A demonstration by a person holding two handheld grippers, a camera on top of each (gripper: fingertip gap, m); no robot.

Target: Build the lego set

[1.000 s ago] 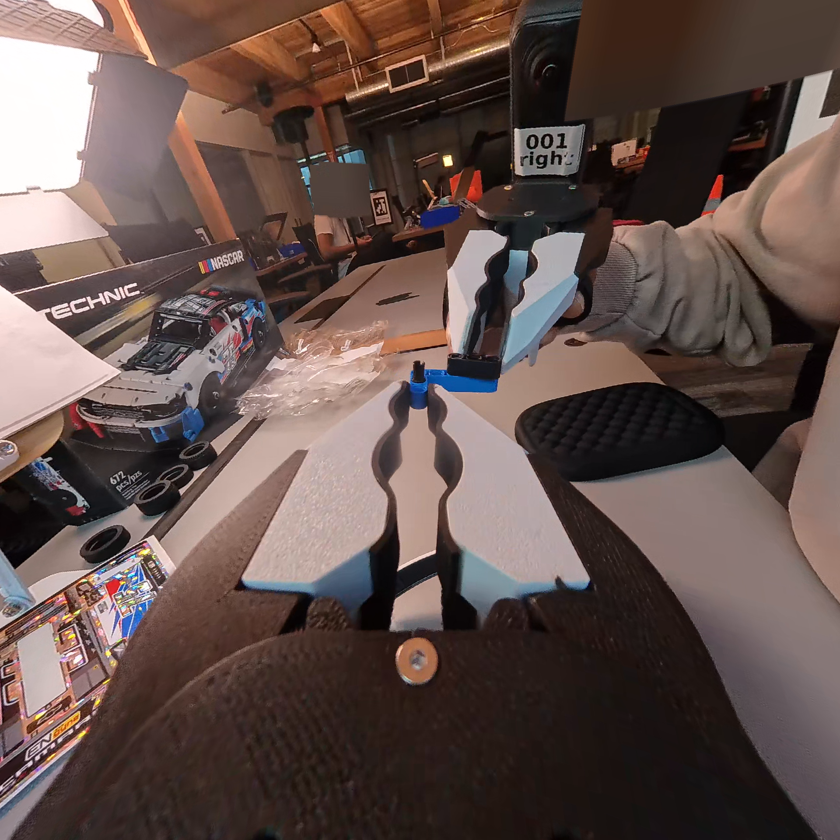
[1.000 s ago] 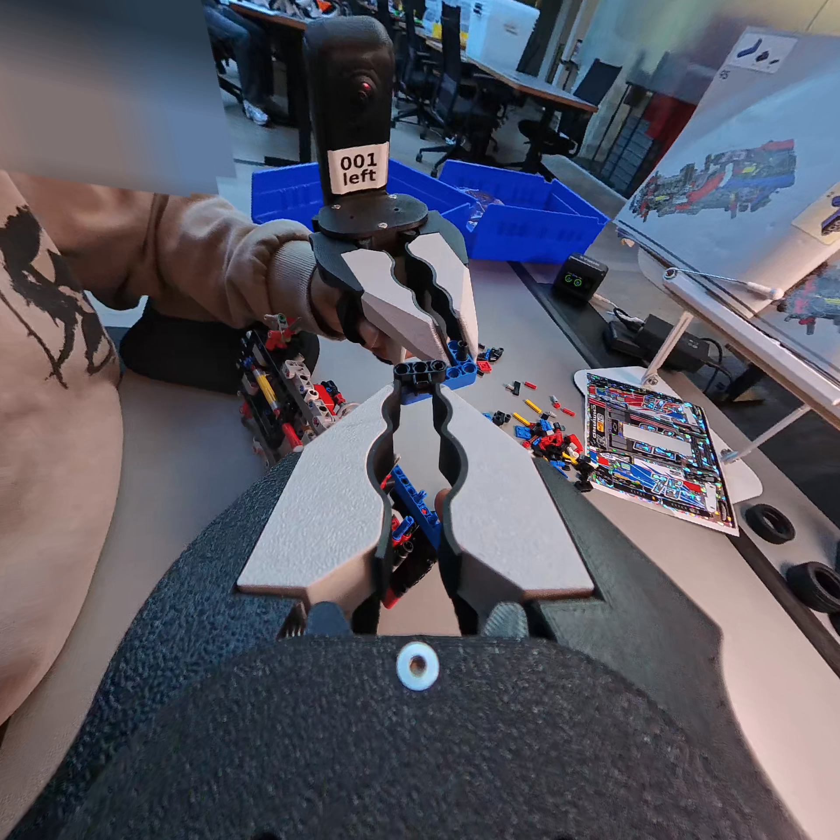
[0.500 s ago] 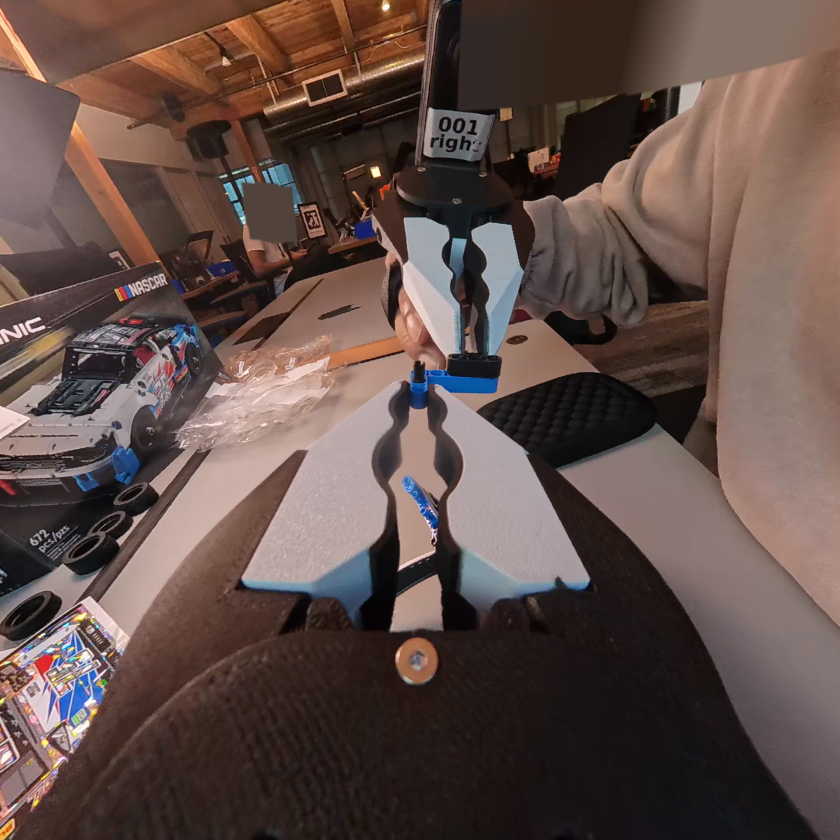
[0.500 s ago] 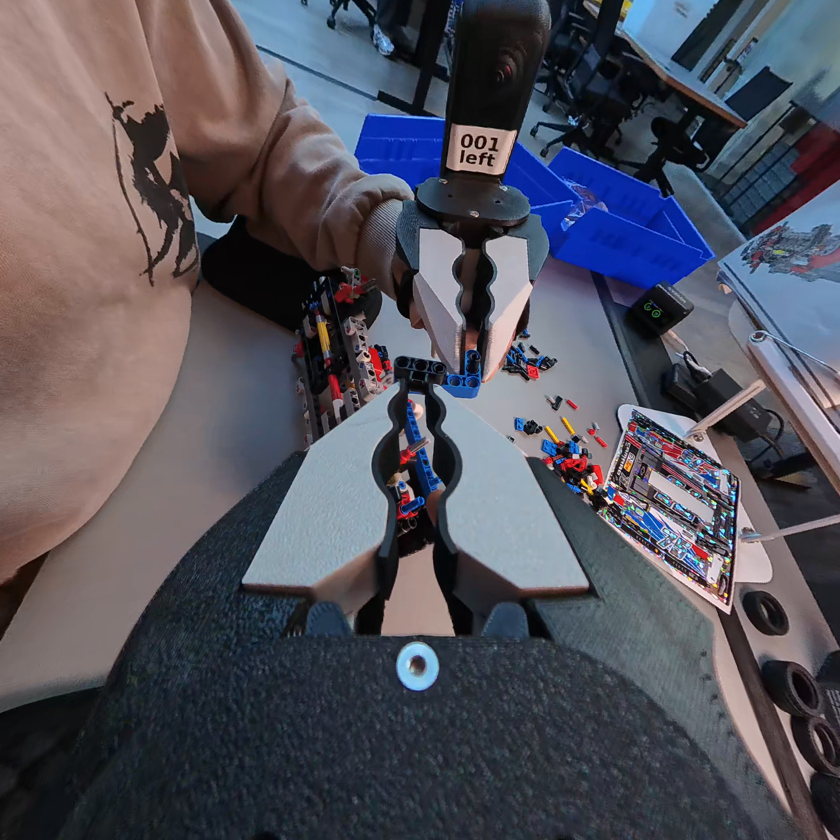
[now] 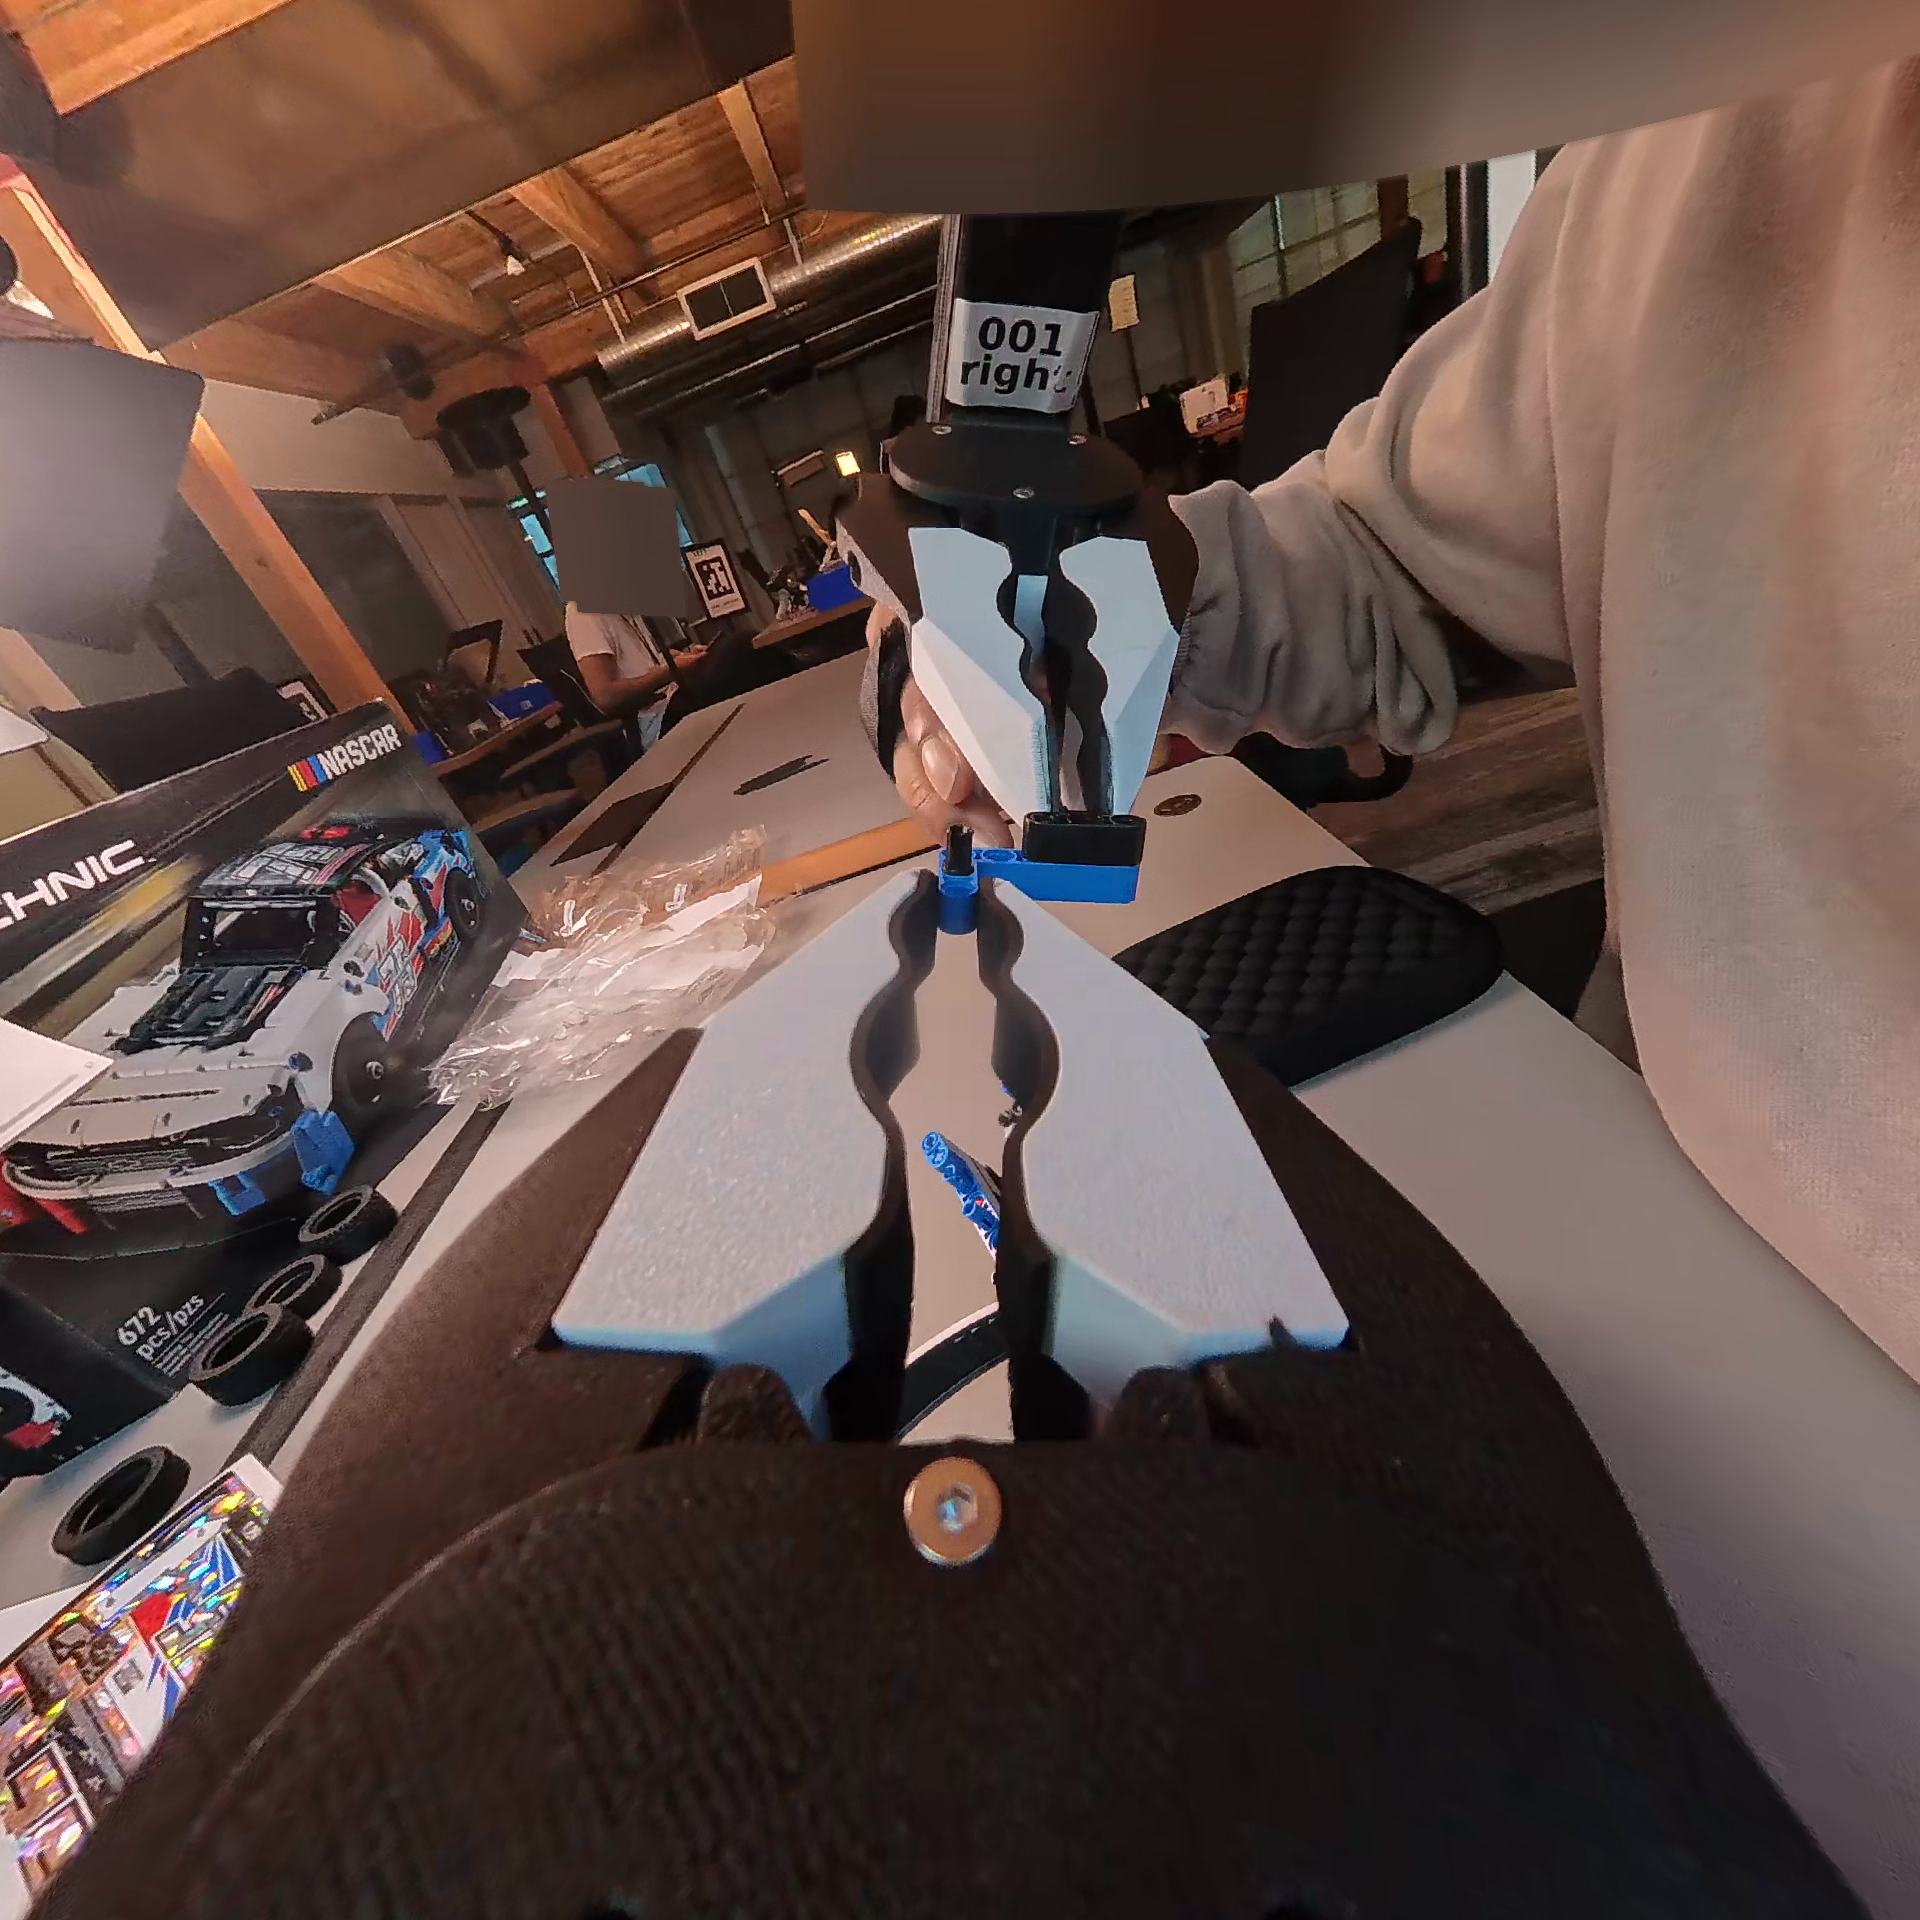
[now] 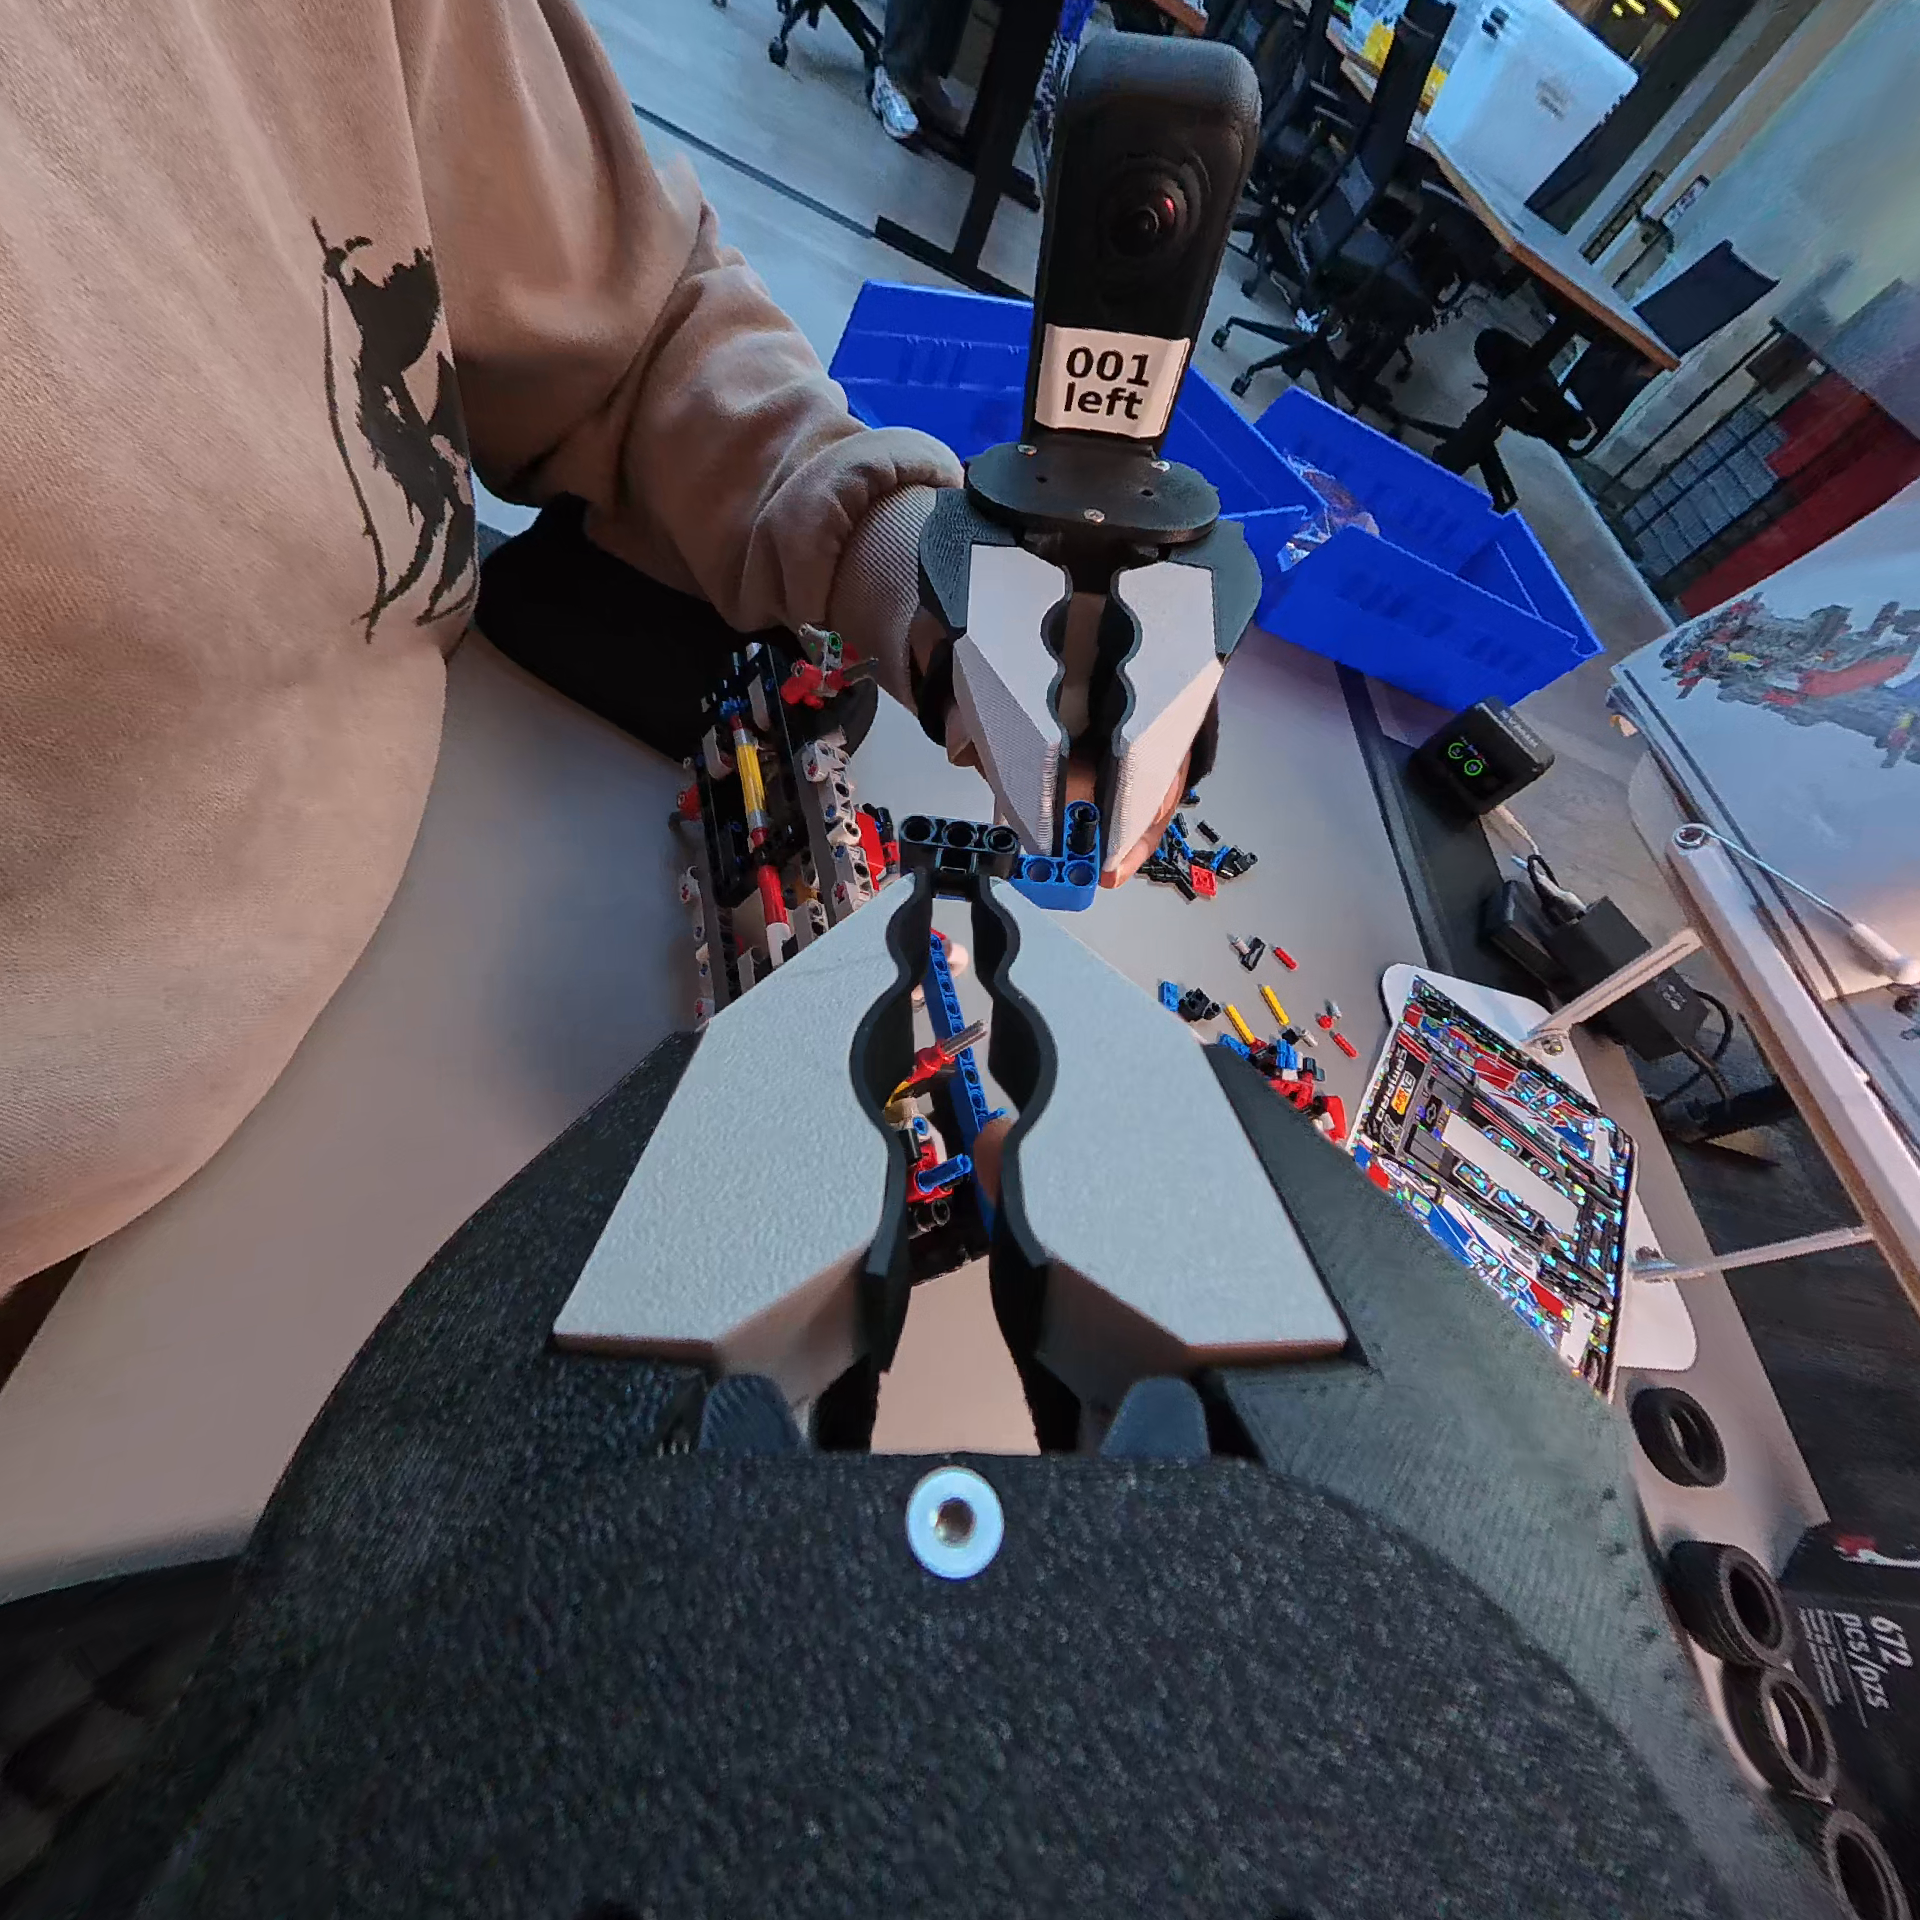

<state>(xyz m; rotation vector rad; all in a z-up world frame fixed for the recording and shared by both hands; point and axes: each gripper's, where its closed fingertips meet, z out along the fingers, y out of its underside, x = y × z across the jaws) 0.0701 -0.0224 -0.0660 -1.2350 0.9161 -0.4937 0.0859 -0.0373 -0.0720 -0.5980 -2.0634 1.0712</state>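
The grey table (image 6: 540, 1049) carries the half-built chassis (image 6: 774, 831) at the person's side, a scatter of loose pieces (image 6: 1273, 1049) and a sticker sheet (image 6: 1496, 1153) farther right; above it, in mid-air, the two tools meet tip to tip. The left gripper (image 5: 958, 904) is pressed together on the upright end of a blue angled beam (image 5: 1049, 878), and the right gripper (image 6: 951, 883) pinches a short black beam (image 6: 958, 836) by its lower edge. The two parts touch, the black one lying along the blue one's arm, and a black pin (image 5: 956, 836) stands up at the blue corner. The step looks like seating the black beam on the blue one. To do it well, I would keep both grips firm and low on the parts, square the holes so they line up before pushing, and press straight along the pin axis, since a slanted shove would likely twist a beam out of its pinch
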